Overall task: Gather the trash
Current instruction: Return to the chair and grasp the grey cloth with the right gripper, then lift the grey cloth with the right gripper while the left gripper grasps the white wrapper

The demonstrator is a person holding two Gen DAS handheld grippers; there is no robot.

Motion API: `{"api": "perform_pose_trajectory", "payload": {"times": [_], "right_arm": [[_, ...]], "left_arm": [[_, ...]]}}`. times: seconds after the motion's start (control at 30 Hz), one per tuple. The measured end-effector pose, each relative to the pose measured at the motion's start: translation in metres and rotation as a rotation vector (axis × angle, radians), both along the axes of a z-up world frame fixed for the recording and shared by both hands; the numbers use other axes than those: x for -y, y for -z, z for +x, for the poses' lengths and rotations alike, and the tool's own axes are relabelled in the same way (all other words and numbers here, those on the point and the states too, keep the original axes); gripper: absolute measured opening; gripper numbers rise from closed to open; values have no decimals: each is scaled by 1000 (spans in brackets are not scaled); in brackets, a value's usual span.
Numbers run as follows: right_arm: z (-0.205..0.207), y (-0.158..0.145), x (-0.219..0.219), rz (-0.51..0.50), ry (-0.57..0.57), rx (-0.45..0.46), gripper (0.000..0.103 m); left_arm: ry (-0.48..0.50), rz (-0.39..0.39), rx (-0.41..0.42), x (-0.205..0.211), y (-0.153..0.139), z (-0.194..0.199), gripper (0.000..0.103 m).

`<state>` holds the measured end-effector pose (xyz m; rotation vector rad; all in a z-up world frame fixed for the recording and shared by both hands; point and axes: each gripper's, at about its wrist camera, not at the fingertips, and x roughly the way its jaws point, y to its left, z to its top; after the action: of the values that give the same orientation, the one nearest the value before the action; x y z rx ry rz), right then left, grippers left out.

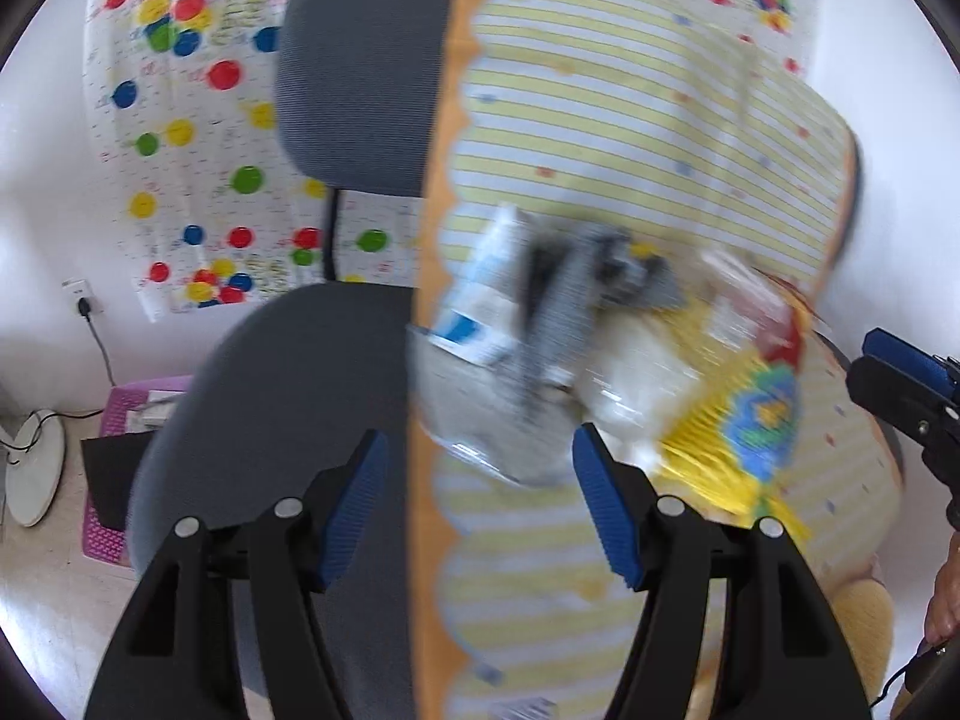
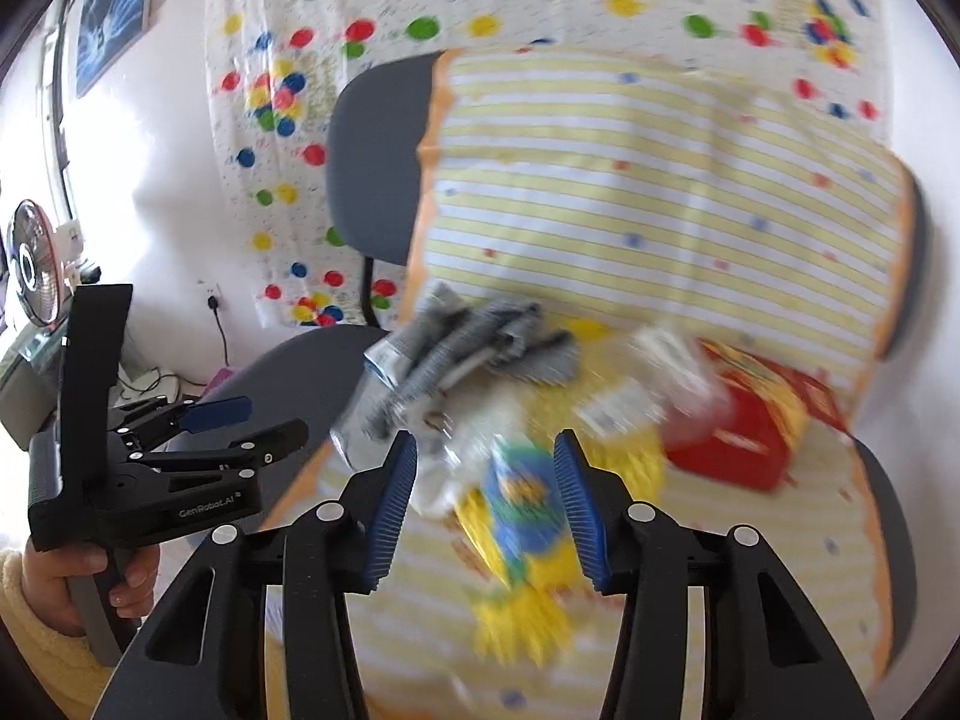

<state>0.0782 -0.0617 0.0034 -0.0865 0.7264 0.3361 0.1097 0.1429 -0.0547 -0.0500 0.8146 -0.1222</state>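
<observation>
Two grippers, the left gripper (image 1: 480, 498) and the right gripper (image 2: 485, 507), are hanging with fingers spread, pinching nothing, over blurry trash (image 2: 480, 372) lying on a striped cloth (image 2: 660, 180) covering a gray chair (image 1: 360, 72).

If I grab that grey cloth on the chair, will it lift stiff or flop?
The grey cloth lies crumpled in folds, so it will probably flop and drape. It looks light. It overlaps a blue-and-white packet, so lifting may drag that along.
</observation>
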Motion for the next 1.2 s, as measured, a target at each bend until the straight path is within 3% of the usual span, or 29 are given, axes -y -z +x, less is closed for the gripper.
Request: {"api": "perform_pose_trajectory", "payload": {"times": [0.23,0.37,0.57,0.63,0.67,0.83,1.0,1.2], "right_arm": [[67,23,-47,-26,-13,-77,49],[95,42,-66,-45,-13,-109,39],[127,66,-74,-92,59,-156,39],[129,69,-73,-86,60,-159,27],[128,69,-72,-73,54,-157,9],[110,46,-51,-12,80,-80,4],[78,-1,-15,26,130,47,4],[48,-38,27,-2,185,136,4]], "left_arm": [[-30,-4,-24,-30,12,51,63],[-23,-20,-49,-36,25,76,63],[-3,-37,-70,-40,36,99,63],[-7,-41,-77,-42,39,102,63],[-11,-40,-81,-43,40,102,63],[-19,-31,-82,-46,38,92,63],[24,-31,-58,-34,24,85,63],[73,-17,-38,-4,11,94,63]]}}
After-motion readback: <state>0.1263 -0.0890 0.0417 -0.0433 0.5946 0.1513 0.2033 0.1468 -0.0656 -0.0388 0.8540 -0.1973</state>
